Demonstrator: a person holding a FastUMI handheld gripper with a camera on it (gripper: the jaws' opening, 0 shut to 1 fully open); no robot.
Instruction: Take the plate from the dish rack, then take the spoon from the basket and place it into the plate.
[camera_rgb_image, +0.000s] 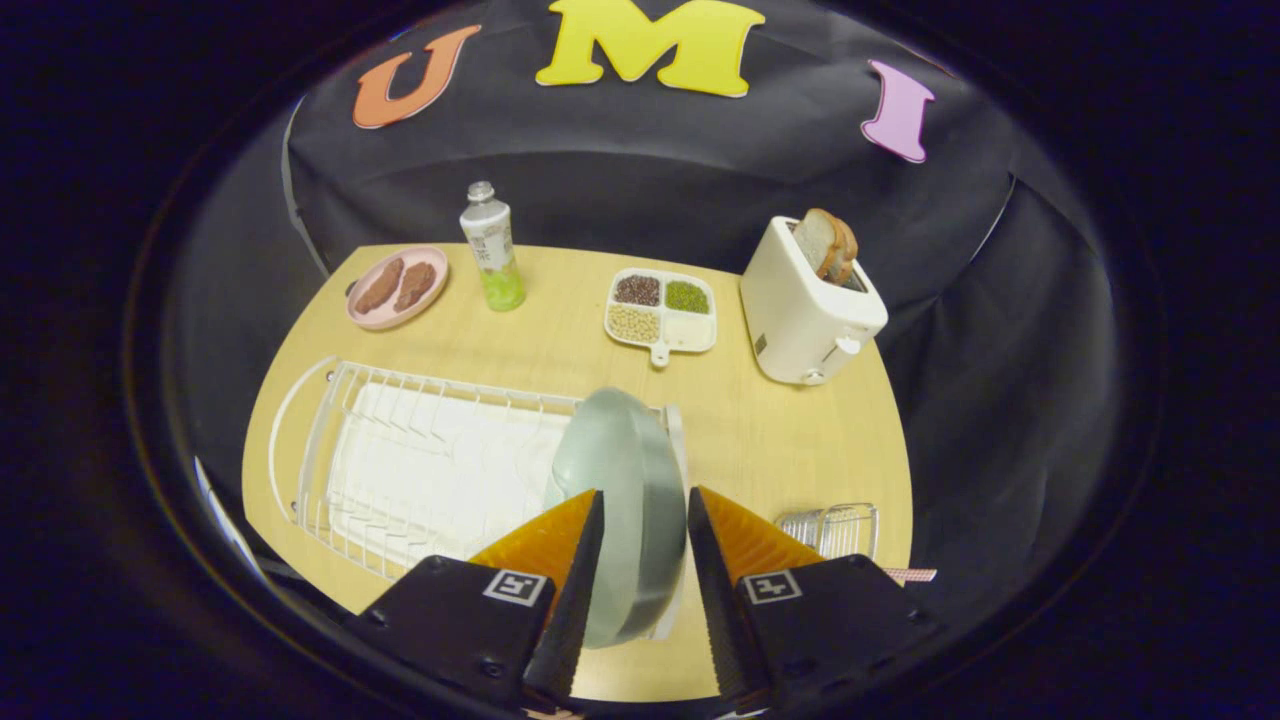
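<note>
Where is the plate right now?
The plate stands on edge at the dish rack's right end, between the open gripper's fingers, not yet clamped.

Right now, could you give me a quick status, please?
Gripper open, fingers astride plate. Plate upright in rack, not yet gripped. Basket just right of the fingers.
</note>
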